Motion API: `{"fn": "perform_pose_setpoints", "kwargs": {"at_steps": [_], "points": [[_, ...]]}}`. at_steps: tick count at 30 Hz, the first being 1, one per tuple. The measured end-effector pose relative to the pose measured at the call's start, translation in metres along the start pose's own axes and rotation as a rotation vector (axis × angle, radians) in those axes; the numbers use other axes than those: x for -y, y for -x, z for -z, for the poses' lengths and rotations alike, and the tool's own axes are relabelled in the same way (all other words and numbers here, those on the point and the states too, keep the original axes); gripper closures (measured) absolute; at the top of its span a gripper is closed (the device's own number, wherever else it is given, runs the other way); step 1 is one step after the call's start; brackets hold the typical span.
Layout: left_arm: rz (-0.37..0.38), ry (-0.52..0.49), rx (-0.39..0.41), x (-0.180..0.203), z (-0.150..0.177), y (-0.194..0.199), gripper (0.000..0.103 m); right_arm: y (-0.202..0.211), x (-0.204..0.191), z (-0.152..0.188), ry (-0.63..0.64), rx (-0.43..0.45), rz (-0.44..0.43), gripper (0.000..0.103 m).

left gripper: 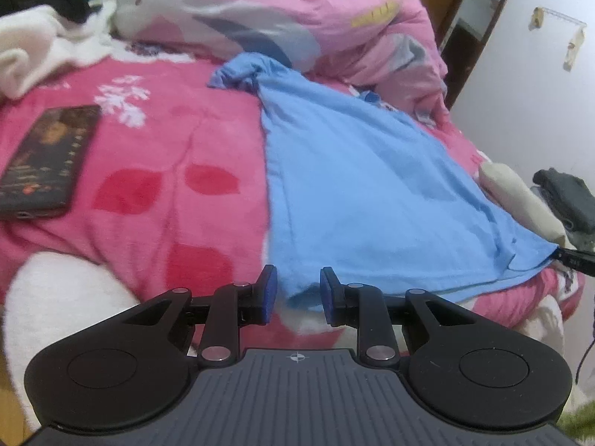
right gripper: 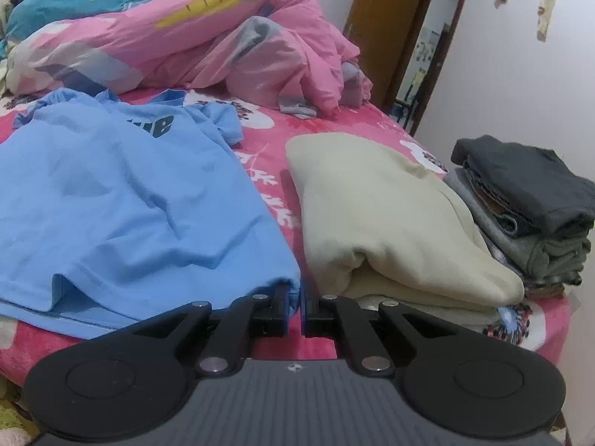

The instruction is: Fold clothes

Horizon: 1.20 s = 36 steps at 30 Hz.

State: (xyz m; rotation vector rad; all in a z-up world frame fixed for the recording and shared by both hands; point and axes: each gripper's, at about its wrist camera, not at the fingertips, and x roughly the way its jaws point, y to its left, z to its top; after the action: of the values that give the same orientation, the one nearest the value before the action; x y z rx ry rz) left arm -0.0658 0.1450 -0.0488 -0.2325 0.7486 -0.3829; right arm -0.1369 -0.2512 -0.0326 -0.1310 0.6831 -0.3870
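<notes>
Between right gripper (right gripper: 295, 306) pads, blue shirt (right gripper: 122, 200) corner is pinched; cream garment (right gripper: 390, 215) lies just right. Left gripper (left gripper: 297, 293) stands parted at the shirt's other hem corner, gripping nothing.

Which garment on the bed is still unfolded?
The blue T-shirt, spread flat; the cream garment and grey stack are already folded.

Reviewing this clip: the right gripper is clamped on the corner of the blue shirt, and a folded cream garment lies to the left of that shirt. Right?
Not quite. In the right wrist view the folded cream garment lies to the right of the blue shirt, not the left. The right gripper is indeed clamped on the shirt's corner.
</notes>
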Motion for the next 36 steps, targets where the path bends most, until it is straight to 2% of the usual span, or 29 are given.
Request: {"fn": "perform_pose_setpoints", "kwargs": {"at_steps": [8,9,11,13,15,16,19,20,22,24,26,28,29,30,31,34,36], "points": [[-0.064,-0.078,-0.053,0.015,0.000,-0.014,0.079,0.000,0.003,0.003,-0.026,0.008,-0.009,0.098],[-0.071,-0.072,-0.058,0.015,0.000,-0.014,0.081,-0.001,0.003,0.004,-0.028,0.008,-0.011,0.098],[-0.084,-0.048,-0.061,0.012,-0.001,-0.015,0.093,-0.002,0.004,0.005,-0.034,0.008,-0.016,0.098],[-0.079,-0.010,-0.057,0.009,-0.003,-0.013,0.098,-0.002,0.004,0.006,-0.039,0.009,-0.020,0.098],[-0.043,0.071,-0.054,0.002,-0.006,-0.009,0.100,-0.002,0.005,0.007,-0.043,0.014,-0.024,0.098],[0.000,0.148,-0.053,-0.006,-0.010,-0.005,0.100,-0.001,0.006,0.006,-0.045,0.021,-0.026,0.098],[0.212,0.483,-0.044,-0.044,-0.032,-0.001,0.100,-0.004,0.014,-0.020,-0.072,0.070,-0.076,0.098],[0.273,0.569,-0.029,-0.057,-0.046,-0.002,0.100,-0.006,0.017,-0.030,-0.083,0.087,-0.096,0.098],[0.354,0.653,0.027,-0.073,-0.085,0.000,0.101,-0.008,0.023,-0.051,-0.103,0.123,-0.135,0.098],[0.379,0.628,0.122,-0.075,-0.128,0.018,0.101,0.002,0.035,-0.090,-0.147,0.213,-0.182,0.098],[0.406,0.550,0.251,-0.065,-0.156,0.056,0.101,0.035,0.050,-0.120,-0.186,0.345,-0.208,0.098],[0.382,0.471,0.355,-0.055,-0.159,0.094,0.101,0.067,0.063,-0.136,-0.210,0.451,-0.221,0.098],[0.357,0.459,0.372,-0.055,-0.150,0.106,0.101,0.078,0.067,-0.132,-0.206,0.469,-0.215,0.098],[0.331,0.452,0.382,-0.055,-0.139,0.116,0.101,0.083,0.069,-0.124,-0.201,0.462,-0.213,0.098],[0.299,0.466,0.349,-0.057,-0.123,0.115,0.101,0.079,0.068,-0.111,-0.192,0.417,-0.215,0.098],[0.187,0.518,0.203,-0.068,-0.071,0.097,0.101,0.042,0.060,-0.057,-0.191,0.194,-0.221,0.098],[0.103,0.543,0.068,-0.073,-0.031,0.072,0.101,0.014,0.054,-0.017,-0.223,0.045,-0.226,0.098]]}}
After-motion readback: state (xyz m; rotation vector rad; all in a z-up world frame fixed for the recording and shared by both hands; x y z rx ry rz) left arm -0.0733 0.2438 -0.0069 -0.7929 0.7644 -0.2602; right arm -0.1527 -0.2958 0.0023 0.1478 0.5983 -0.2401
